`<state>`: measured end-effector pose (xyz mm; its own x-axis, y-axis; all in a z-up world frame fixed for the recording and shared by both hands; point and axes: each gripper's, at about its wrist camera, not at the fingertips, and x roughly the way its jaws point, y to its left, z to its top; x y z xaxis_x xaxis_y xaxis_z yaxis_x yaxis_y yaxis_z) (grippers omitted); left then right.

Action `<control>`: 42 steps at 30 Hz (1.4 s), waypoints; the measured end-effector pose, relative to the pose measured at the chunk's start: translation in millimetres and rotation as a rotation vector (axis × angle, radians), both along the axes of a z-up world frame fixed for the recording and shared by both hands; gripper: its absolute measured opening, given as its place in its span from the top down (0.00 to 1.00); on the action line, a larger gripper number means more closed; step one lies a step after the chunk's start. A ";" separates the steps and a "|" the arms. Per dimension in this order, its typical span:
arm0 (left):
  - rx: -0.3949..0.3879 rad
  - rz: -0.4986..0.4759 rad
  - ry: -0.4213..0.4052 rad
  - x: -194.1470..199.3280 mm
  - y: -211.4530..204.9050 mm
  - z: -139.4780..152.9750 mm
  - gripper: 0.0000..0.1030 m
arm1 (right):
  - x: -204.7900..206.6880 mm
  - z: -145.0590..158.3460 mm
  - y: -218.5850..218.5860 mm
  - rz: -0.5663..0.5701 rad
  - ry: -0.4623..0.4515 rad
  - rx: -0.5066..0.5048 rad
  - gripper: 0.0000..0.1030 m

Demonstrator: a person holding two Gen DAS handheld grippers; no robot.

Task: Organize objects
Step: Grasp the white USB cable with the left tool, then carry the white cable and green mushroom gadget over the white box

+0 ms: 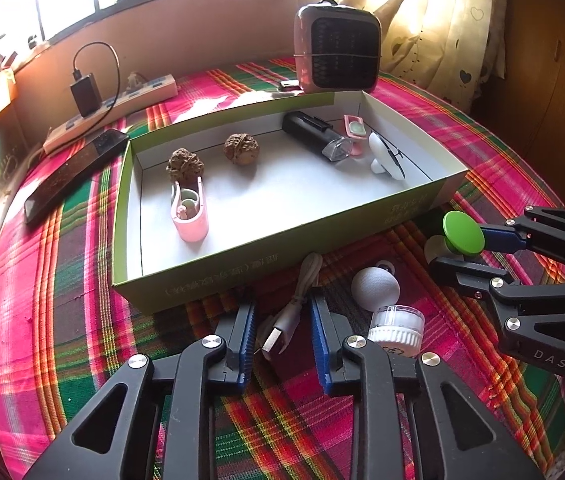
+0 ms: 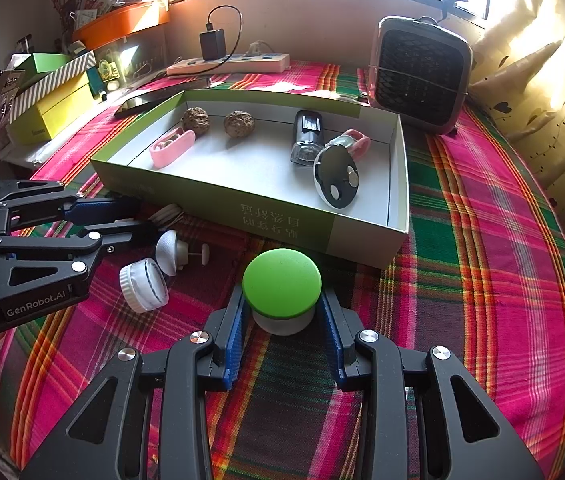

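While the right gripper [image 2: 282,316] pinches a round, smooth green-capped jar [image 2: 281,282] at lower centre, cap upward, the left gripper [image 1: 282,336] straddles a white USB cable [image 1: 294,304], fingers parted, cable running away.

Plaid cloth [image 2: 502,240]: pink, green and orange, covers the desk.
Heater [image 2: 420,74]: pink-cased with a dark grille, upper right of the right view, upright.
Power strip [image 2: 234,63]: white, upper centre by the wall; black charger [image 2: 212,44] plugged in, its cable looping above.
Phone [image 1: 76,174]: black, flat on the cloth, left in the left view.
Curtain [image 2: 542,80]: cream with dark hearts, right edge.
Boxes [image 2: 48,96]: green, striped and yellow, stacked at left.
Orange tray [image 2: 122,24]: upper left, on the sill.
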<state>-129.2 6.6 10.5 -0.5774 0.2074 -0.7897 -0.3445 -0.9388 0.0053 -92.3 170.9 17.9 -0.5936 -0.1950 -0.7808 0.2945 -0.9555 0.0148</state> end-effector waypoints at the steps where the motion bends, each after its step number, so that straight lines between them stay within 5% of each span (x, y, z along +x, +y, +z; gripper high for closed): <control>1: 0.001 0.002 0.001 0.2 -0.8 0.2 0.80 | 0.2 0.0 -0.3 0.000 0.000 0.000 0.66; 9: 0.011 0.005 0.000 1.7 -4.8 0.4 0.90 | 1.7 -0.2 -0.8 -0.004 0.002 0.004 0.66; 42: 0.063 0.015 0.008 15.2 -11.2 6.1 0.91 | 10.2 7.3 -2.8 -0.025 0.031 -0.025 0.66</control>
